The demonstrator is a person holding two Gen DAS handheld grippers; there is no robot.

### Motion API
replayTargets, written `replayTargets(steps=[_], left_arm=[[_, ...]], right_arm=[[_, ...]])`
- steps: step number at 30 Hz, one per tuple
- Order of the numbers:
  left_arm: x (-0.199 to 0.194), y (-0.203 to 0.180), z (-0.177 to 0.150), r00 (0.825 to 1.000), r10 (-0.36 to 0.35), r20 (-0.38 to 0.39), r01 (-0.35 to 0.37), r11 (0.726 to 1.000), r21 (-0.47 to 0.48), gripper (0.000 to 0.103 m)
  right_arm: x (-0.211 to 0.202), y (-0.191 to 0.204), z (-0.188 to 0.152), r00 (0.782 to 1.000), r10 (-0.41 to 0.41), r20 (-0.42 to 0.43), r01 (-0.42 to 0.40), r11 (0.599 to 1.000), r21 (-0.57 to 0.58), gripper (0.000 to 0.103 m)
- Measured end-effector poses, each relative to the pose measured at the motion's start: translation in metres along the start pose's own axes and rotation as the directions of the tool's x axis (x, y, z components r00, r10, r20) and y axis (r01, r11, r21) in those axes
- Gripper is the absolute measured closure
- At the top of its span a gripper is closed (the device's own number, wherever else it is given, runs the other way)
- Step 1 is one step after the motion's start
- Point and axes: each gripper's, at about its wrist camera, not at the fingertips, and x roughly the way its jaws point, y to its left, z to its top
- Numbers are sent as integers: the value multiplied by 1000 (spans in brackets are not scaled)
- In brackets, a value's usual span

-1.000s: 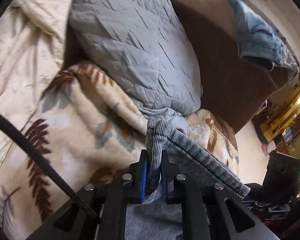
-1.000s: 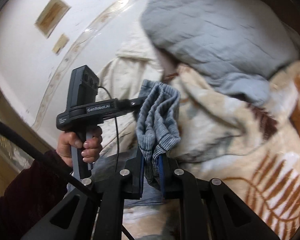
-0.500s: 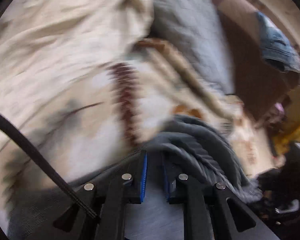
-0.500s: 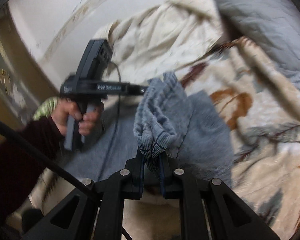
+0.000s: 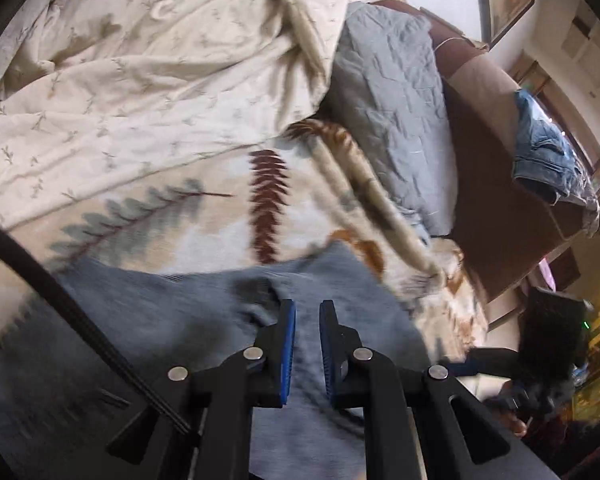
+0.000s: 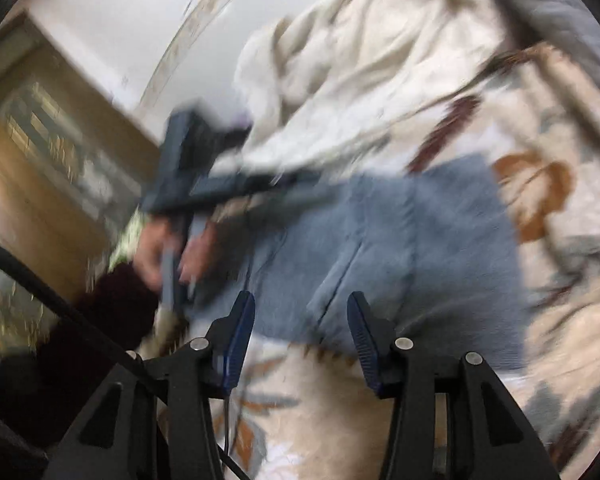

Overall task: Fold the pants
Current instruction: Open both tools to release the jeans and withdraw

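The grey-blue pants [image 5: 172, 332] lie folded flat on the leaf-patterned blanket [image 5: 204, 216]; they also show in the right wrist view [image 6: 420, 248]. My left gripper [image 5: 307, 312] hovers just over the pants with its jaws a small gap apart and nothing between them. My right gripper [image 6: 300, 308] is wide open and empty, just in front of the near edge of the pants. The left gripper's handle, held by a hand, shows blurred in the right wrist view [image 6: 204, 192].
A cream duvet [image 5: 140, 80] is bunched at the back of the bed. A grey quilted pillow [image 5: 392, 112] leans on a brown headboard [image 5: 492, 200]. Blue jeans [image 5: 548, 152] hang over the headboard. The leaf blanket [image 6: 560, 320] spreads around the pants.
Both grippers carried the pants edge down over the rest and let go. The pants now lie flat and both sets of jaws have opened, the right much wider.
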Motion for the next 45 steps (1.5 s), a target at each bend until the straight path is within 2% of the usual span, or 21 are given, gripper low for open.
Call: replayTargets(steps=[5, 9, 10, 14, 17, 20, 22, 24, 25, 27, 28, 29, 30, 31, 32, 34, 35, 40, 41, 42, 45], left_arm=[[41, -47, -27, 992, 101, -76, -97, 994, 49, 88], [69, -65, -63, 943, 266, -198, -250, 963, 102, 89], [69, -66, -71, 943, 273, -192, -257, 961, 103, 89], [57, -68, -92, 951, 279, -130, -270, 959, 84, 89], [44, -62, -97, 967, 243, -79, -244, 970, -2, 89], [15, -60, -106, 966, 258, -7, -257, 964, -66, 89], [-15, -67, -117, 947, 311, 80, -306, 950, -66, 89], [-52, -71, -131, 911, 376, 169, -364, 926, -96, 88], [-75, -70, -140, 875, 425, 232, -400, 904, -149, 80], [-128, -69, -168, 736, 581, 349, -484, 811, -329, 55], [-148, -68, -182, 665, 639, 386, -501, 765, -405, 34], [-165, -67, -193, 596, 695, 403, -515, 716, -472, 26], [-183, -66, -205, 508, 762, 401, -531, 643, -552, 26], [-199, -63, -215, 436, 813, 385, -536, 578, -615, 25], [-211, -58, -221, 394, 842, 369, -531, 536, -656, 22], [-222, -46, -229, 363, 871, 332, -528, 486, -697, 17], [-225, -39, -232, 363, 880, 306, -521, 464, -716, 16], [-213, 15, -250, 487, 856, 173, -448, 415, -792, 16], [-210, 22, -251, 511, 843, 169, -439, 425, -792, 16], [-204, 31, -253, 552, 816, 171, -424, 451, -785, 16], [-195, 35, -249, 580, 788, 208, -416, 506, -755, 16]], right_arm=[[-10, -41, 7, 982, -176, 62, 161, 968, 194, 54], [10, -45, 6, 973, -229, 12, 222, 954, 200, 54], [16, -45, 5, 967, -255, -7, 252, 949, 190, 55], [28, -56, -9, 956, -264, -126, 286, 933, 217, 61], [29, -60, -11, 956, -259, -136, 286, 929, 235, 62], [26, -60, -10, 960, -257, -108, 277, 925, 259, 62], [19, -53, -8, 963, -260, -68, 269, 927, 260, 61], [12, -42, -6, 966, -256, -21, 254, 938, 237, 61], [11, -33, -4, 968, -252, 0, 245, 945, 218, 61], [12, -15, -4, 967, -252, 38, 243, 957, 160, 61], [14, -4, -4, 966, -252, 53, 245, 962, 119, 61], [18, 8, -6, 967, -246, 60, 242, 967, 77, 61], [21, 16, -6, 970, -236, 58, 233, 971, 52, 61], [26, 26, -7, 976, -211, 50, 210, 977, 23, 61], [34, 37, -7, 982, -187, 35, 188, 982, -7, 61], [52, 61, -4, 984, -180, -5, 180, 982, -60, 61], [65, 78, -1, 984, -175, -35, 171, 981, -90, 61], [136, 167, 23, 976, -141, -166, 102, 969, -224, 57], [149, 182, 27, 973, -140, -182, 91, 963, -253, 56], [166, 200, 34, 968, -139, -209, 76, 956, -284, 54], [214, 236, 52, 952, -141, -270, 42, 939, -341, 51]])
